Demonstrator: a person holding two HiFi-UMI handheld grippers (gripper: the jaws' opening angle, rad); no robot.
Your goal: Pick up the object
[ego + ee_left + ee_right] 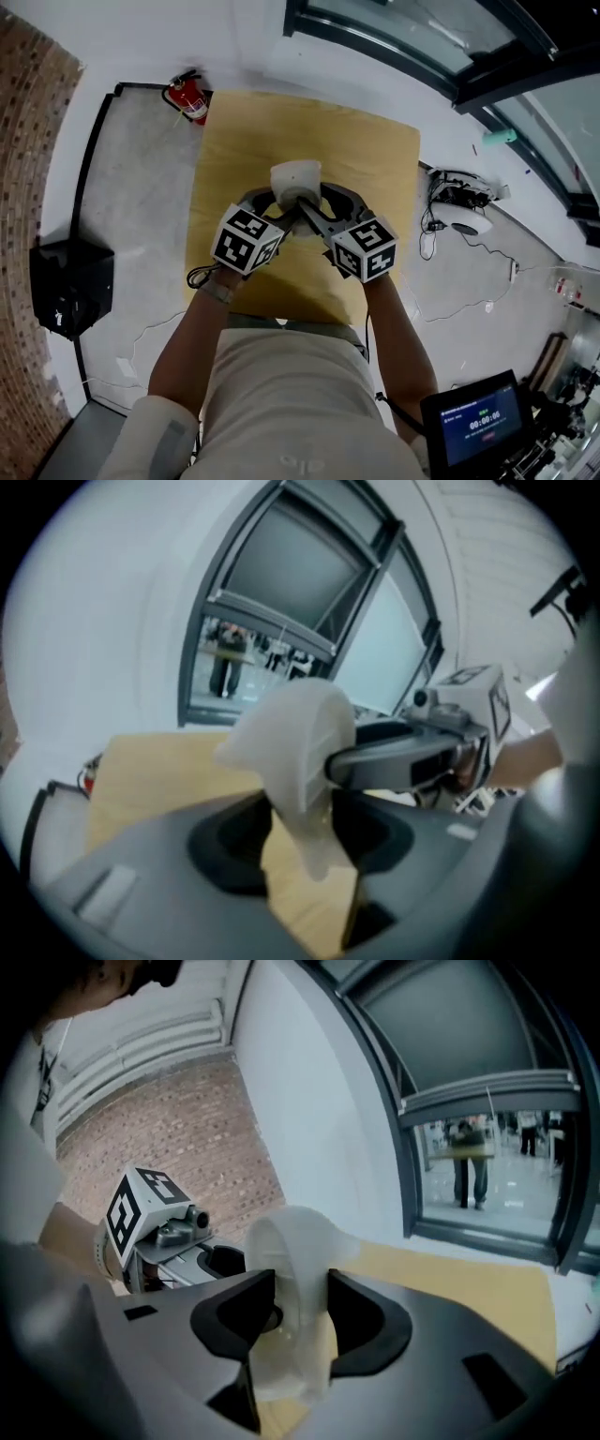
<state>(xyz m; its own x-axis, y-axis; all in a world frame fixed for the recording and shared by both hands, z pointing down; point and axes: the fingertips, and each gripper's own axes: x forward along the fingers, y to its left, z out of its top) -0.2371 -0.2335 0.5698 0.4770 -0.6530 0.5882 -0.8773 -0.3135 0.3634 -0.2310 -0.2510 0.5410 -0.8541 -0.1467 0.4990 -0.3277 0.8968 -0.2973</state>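
The object, a white translucent plastic cup-like piece, hangs above the wooden table between both grippers. My right gripper is shut on its thin wall, one pad on each side; its dark finger reaches the object from the right in the left gripper view. The jaws of my left gripper stand wide around the object's lower part. Its narrow bottom end hangs between the pads with table showing beside it, and I see no firm press. In the head view the marker cubes hide most of both grippers.
The square wooden table sits on a pale floor. A red fire extinguisher lies by its far left corner, a black box stands at the left, and cables with a white device lie at the right. A brick wall is to the left.
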